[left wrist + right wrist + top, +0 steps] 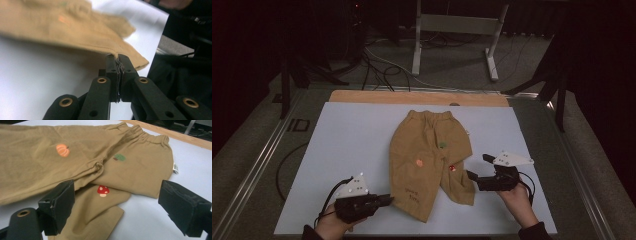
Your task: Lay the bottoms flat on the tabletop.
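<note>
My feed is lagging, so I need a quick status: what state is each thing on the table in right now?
Tan trousers: lying flat on the white mat, one leg folded across the other, waistband away from the person.
Left claw: shut, at the hem of the near leg; whether it pinches the cloth is unclear.
Right claw: open, holding nothing, beside the folded leg.
White mat: flat on the table.

A dim lab: loose cables [379, 67] on the floor at eleven o'clock, a metal stand [457, 30] at twelve.
</note>
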{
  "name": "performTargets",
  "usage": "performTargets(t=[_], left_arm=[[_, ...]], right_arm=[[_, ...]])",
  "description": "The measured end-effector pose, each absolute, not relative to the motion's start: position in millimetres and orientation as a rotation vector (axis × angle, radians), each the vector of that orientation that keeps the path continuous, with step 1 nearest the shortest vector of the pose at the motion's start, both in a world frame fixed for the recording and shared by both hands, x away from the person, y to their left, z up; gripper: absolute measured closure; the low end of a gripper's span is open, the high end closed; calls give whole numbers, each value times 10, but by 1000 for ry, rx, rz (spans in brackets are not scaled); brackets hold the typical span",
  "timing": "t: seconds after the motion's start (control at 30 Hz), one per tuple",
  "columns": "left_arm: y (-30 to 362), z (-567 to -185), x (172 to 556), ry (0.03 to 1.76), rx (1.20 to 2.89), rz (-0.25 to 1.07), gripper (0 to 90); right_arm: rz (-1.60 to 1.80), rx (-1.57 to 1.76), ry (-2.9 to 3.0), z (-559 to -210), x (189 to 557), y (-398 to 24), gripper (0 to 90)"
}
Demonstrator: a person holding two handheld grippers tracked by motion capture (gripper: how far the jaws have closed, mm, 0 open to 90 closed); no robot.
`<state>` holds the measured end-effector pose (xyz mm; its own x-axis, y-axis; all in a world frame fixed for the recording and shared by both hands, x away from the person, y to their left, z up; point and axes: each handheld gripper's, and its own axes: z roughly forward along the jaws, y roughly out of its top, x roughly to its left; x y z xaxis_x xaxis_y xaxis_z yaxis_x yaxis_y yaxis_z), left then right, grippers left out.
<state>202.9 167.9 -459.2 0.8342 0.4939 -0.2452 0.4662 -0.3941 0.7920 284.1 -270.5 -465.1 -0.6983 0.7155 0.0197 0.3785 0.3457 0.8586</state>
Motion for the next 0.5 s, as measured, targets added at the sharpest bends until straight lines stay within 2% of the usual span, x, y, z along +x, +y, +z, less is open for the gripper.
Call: performTargets(t=[0.1,0.17,0.2,0.3,0.4,0.5], left_arm=[[1797,-4764,1967,755,2051,10,861],[1873,-4828,1951,774,2053,11,803],[1906,-4841,1947,779,2047,20,742],[1946,-4840,1953,798,2065,108,361],[1973,-4831,1996,813,2067,153,141],[1994,-4839,2048,819,2052,208,25]], right_arm=[[1301,963,2265,-4658,2827,-2689,137],[1288,963,2271,-4666,2809,-2681,137],[1289,959,2273,-4671,2804,-2682,137],[1291,974,2276,-4678,2781,-2696,136],[1296,975,2273,-4675,2754,-2702,135],[1293,968,2272,-4667,2724,-2709,135]])
